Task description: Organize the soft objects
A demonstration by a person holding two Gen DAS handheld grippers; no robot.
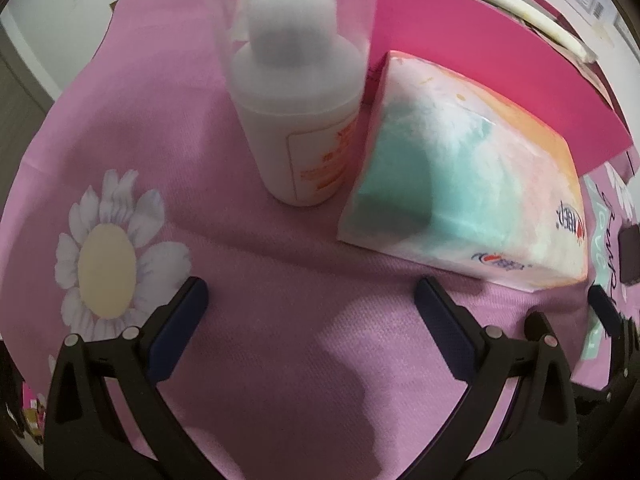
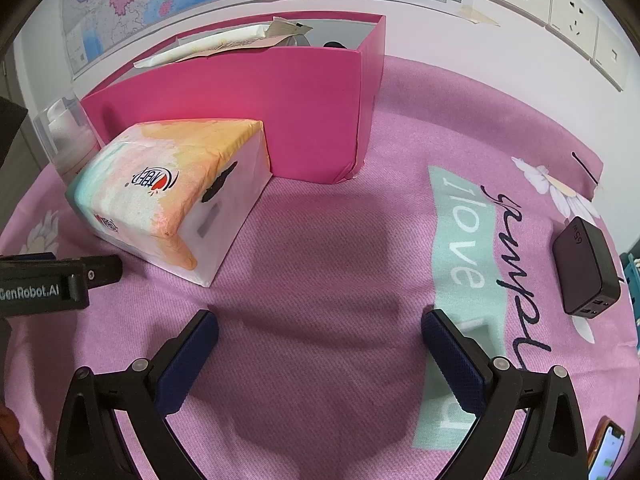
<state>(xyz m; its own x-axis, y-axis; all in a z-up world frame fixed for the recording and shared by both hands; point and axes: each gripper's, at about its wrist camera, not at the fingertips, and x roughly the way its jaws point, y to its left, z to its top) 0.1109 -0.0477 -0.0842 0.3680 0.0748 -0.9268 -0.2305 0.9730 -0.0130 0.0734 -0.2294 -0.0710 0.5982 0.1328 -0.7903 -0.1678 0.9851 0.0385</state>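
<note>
A soft tissue pack point(image 1: 460, 184) in pastel teal, white and orange wrap lies on the pink cloth, against the front of a pink box point(image 1: 480, 64). In the right wrist view the same tissue pack point(image 2: 168, 196) lies left of centre before the pink box point(image 2: 256, 120). My left gripper point(image 1: 310, 308) stands open just short of the pack and a bottle, nothing between its fingers. My right gripper point(image 2: 320, 344) is open over bare cloth, to the right of the pack. The left gripper's body point(image 2: 56, 280) shows at the left edge.
A white bottle point(image 1: 296, 112) with a clear cap stands left of the tissue pack. The pink box holds papers point(image 2: 224, 46). A black charger point(image 2: 586, 266) lies far right, a phone point(image 2: 606, 456) at the bottom right corner. A wall with a map and sockets lies behind.
</note>
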